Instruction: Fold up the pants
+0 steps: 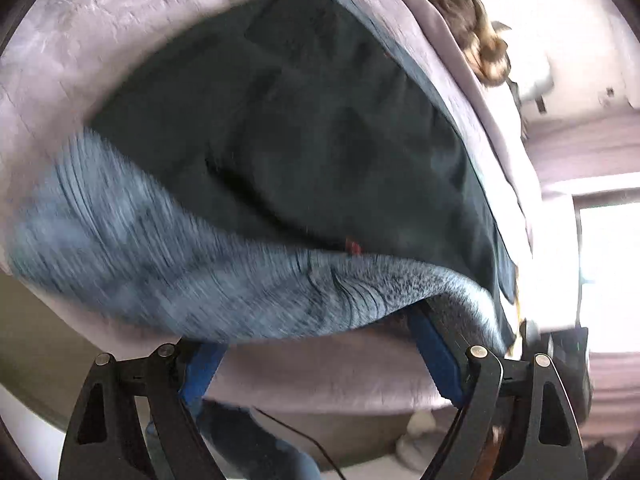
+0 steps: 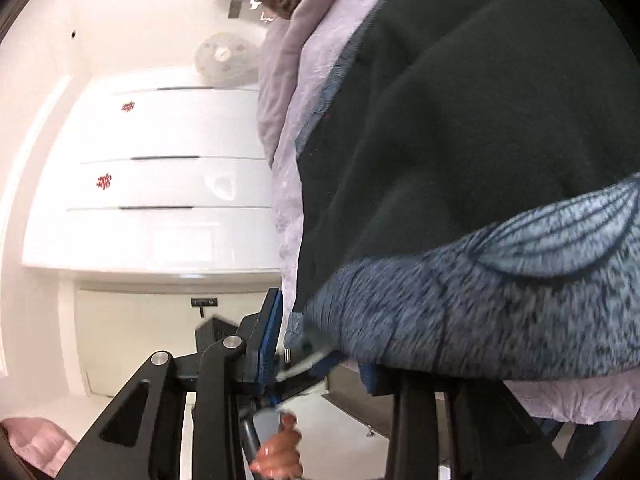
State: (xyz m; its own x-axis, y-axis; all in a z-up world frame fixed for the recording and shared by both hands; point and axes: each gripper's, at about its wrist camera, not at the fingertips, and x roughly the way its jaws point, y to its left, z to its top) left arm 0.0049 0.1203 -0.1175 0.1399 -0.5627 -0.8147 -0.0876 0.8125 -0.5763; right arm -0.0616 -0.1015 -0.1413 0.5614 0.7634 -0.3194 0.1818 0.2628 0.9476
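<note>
two grippers work one pair of dark pants [image 1: 320,140], spread flat on the lilac bed [image 1: 100,40] for folding; its grey waistband [image 1: 200,280] drapes the near edge, between the left gripper [image 1: 320,344] jaws, half wide; right gripper [image 2: 304,344] jaws narrow on the band's corner

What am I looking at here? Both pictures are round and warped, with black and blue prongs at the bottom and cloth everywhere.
No robot: a person holds a two-fingered grabbing tool in each hand, each with a wide-angle camera looking along its fingers. One picture looks out from the left gripper, the other from the right gripper. Dark pants with a blue-grey ribbed waistband lie on a lilac bedspread. Each tool has the waistband between its blue pads; motion blur hides whether they pinch it yet. A hand shows below.
</note>
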